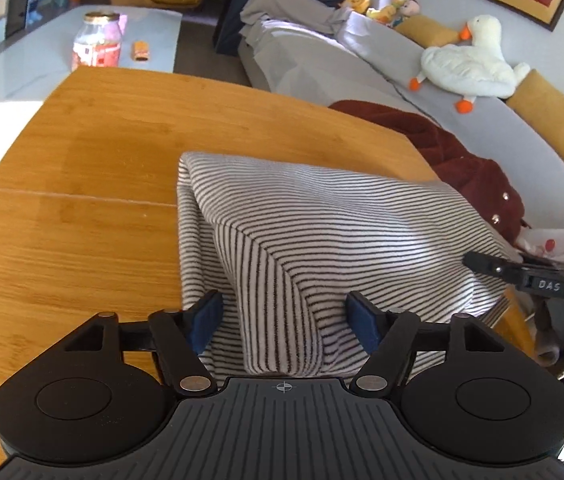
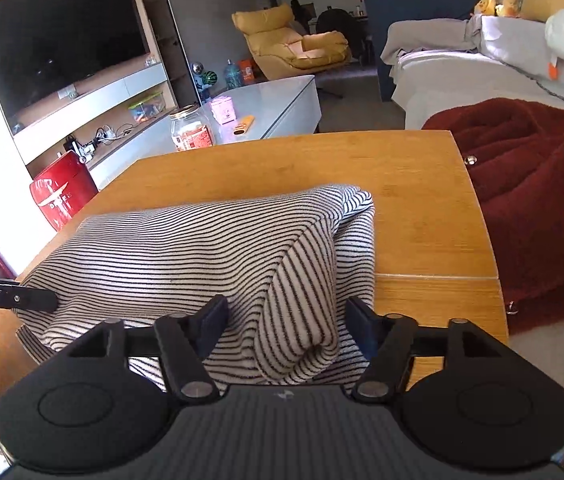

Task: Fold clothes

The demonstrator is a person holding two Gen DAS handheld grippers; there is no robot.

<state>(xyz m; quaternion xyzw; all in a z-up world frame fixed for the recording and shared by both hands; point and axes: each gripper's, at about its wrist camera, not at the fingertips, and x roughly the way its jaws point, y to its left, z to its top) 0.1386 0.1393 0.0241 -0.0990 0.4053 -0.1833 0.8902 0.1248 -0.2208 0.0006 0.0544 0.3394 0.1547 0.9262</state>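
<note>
Plush goose [image 1: 469, 66] on grey sofa [image 1: 321, 64], maroon fleece jacket [image 2: 529, 200] beside wooden table [image 2: 421, 184]

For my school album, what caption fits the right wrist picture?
Open right gripper around a fold of the striped shirt on the wooden table.

Striped garment [image 1: 321, 232] lies on table [image 1: 82, 152], sofa [image 1: 361, 68] behind.

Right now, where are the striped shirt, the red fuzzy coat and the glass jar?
striped shirt [image 1: 321, 216]: left wrist view, on its raised top fold.
red fuzzy coat [image 2: 529, 168]: right wrist view, on its body beside the table.
glass jar [image 2: 192, 128]: right wrist view, on its side.
</note>
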